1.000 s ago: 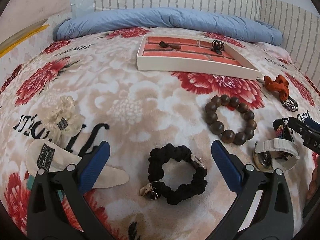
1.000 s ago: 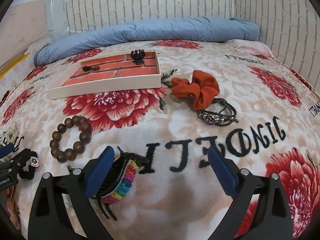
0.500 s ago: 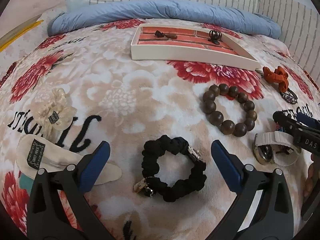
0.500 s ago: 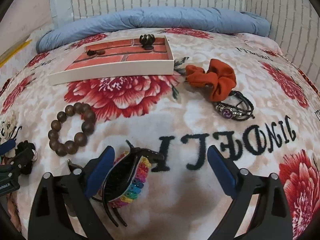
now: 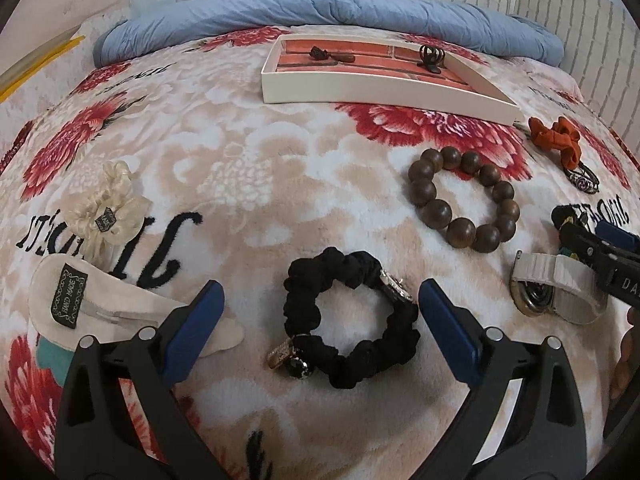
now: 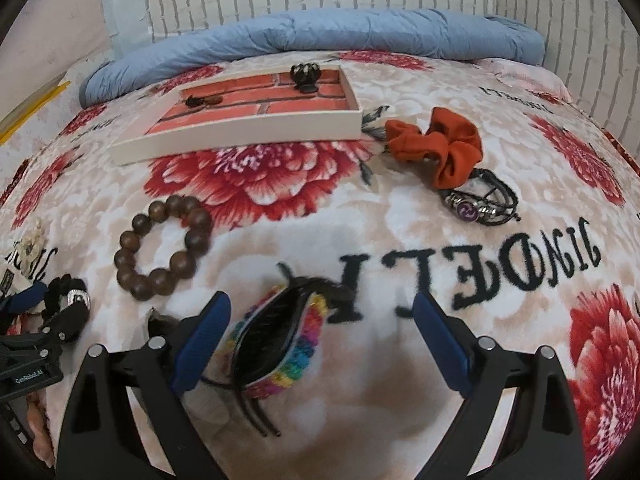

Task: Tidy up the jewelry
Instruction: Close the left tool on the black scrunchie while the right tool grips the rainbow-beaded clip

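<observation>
A black scrunchie with metal charms (image 5: 352, 320) lies on the floral blanket between the fingers of my open left gripper (image 5: 320, 300). A rainbow-edged black hair claw (image 6: 276, 340) lies between the fingers of my open right gripper (image 6: 322, 308), nearer the left finger. A white tray with a brick-pattern floor (image 5: 372, 88) stands at the back, also in the right wrist view (image 6: 240, 140); it holds a small black claw clip (image 5: 431, 56) and a small dark piece (image 5: 320, 54). Both grippers are empty.
On the blanket: a brown wooden bead bracelet (image 5: 460, 196), an orange scrunchie (image 6: 440, 144), a dark cord bracelet with a purple charm (image 6: 480, 204), a white strap watch (image 5: 556, 292), a cream scrunchie (image 5: 104, 212), a cream hair clip (image 5: 100, 296). A blue rolled duvet (image 5: 320, 8) lies behind.
Both grippers have moved forward and lower. The black scrunchie now sits between the left fingers, and the rainbow hair claw between the right fingers. Both stay open.
</observation>
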